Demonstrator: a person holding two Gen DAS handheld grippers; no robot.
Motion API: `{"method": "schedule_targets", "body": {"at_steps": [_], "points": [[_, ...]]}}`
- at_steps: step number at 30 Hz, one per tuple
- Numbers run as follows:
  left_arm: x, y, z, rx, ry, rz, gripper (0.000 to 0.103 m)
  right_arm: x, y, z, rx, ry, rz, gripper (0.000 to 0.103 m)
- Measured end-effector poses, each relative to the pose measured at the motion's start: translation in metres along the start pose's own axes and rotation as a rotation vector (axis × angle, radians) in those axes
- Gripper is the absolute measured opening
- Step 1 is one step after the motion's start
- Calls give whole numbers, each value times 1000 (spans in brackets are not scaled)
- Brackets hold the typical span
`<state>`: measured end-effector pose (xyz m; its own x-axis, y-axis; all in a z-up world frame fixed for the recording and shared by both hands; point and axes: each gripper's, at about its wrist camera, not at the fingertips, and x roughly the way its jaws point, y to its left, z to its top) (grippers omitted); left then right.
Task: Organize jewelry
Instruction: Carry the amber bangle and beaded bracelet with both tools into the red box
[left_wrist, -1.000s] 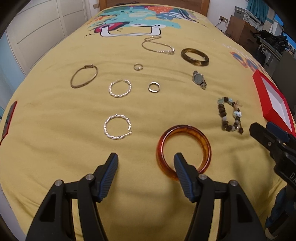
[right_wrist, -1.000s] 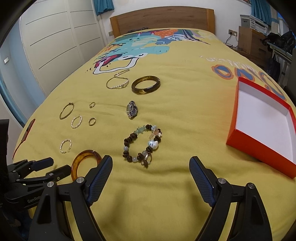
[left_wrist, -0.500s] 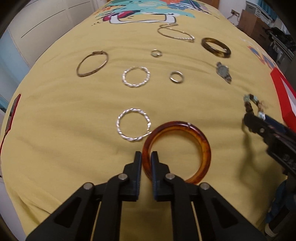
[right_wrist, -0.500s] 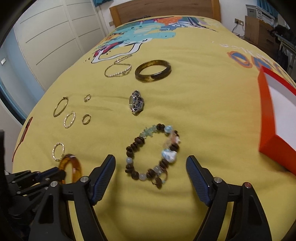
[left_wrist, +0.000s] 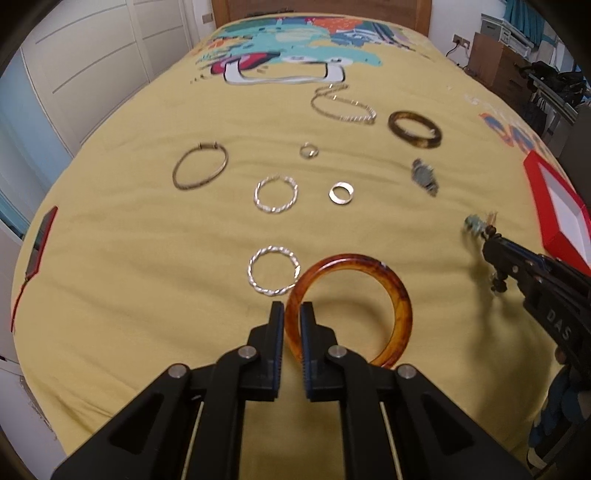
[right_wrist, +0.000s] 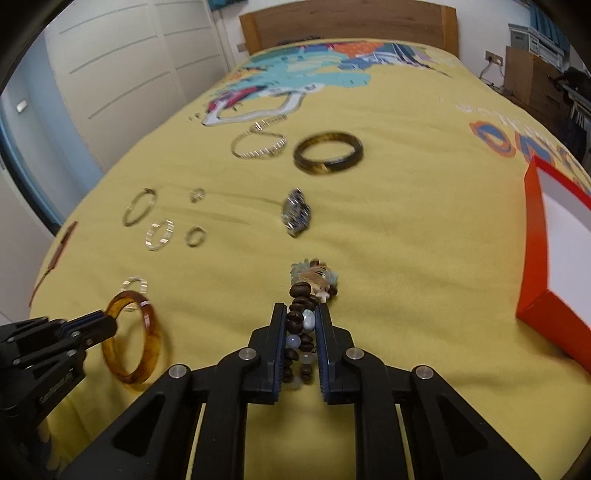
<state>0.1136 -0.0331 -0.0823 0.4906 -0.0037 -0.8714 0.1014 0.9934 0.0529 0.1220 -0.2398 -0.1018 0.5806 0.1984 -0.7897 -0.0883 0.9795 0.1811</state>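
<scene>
My left gripper (left_wrist: 291, 314) is shut on the rim of an amber bangle (left_wrist: 391, 288) and holds it tilted up off the yellow bedspread; the bangle also shows in the right wrist view (right_wrist: 147, 343). My right gripper (right_wrist: 300, 314) is shut on a beaded bracelet (right_wrist: 312, 284) of brown and pale beads, bunched between the jaws. An open red box (right_wrist: 543, 266) with a white inside lies at the right, also seen in the left wrist view (left_wrist: 554, 206).
On the bedspread lie two twisted silver hoops (left_wrist: 273, 275) (left_wrist: 276, 194), a thin bronze bangle (left_wrist: 201, 170), two rings (left_wrist: 341, 192) (left_wrist: 308, 150), a watch face (left_wrist: 424, 175), a dark bangle (left_wrist: 415, 129) and a chain bracelet (left_wrist: 343, 107). A phone (left_wrist: 40, 240) lies at the left edge.
My right gripper has shut on the beaded bracelet and bunched it. My left gripper, shut on the amber bangle half a second ago, has lifted its rim.
</scene>
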Motion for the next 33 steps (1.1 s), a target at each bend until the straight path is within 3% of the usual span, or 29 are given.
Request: {"method": "schedule_targets", "body": {"at_steps": [7, 13, 18, 23, 27, 33], "points": [[-33, -30, 12, 36, -52, -39, 8, -60, -16, 0, 24, -94, 8, 15], [-48, -89, 31, 98, -63, -139, 8, -115, -77, 2, 74, -174, -68, 15], [-46, -158, 56, 172, -76, -196, 8, -138, -144, 7, 111, -196, -164, 15], [-38, -234, 77, 264, -83, -261, 8, -132, -206, 11, 133, -170, -243, 15], [-14, -294, 87, 341, -57, -279, 8, -111, -245, 7, 169, -131, -258, 15], [33, -346, 93, 381, 22, -278, 8, -80, -276, 0, 182, -66, -263, 15]]}}
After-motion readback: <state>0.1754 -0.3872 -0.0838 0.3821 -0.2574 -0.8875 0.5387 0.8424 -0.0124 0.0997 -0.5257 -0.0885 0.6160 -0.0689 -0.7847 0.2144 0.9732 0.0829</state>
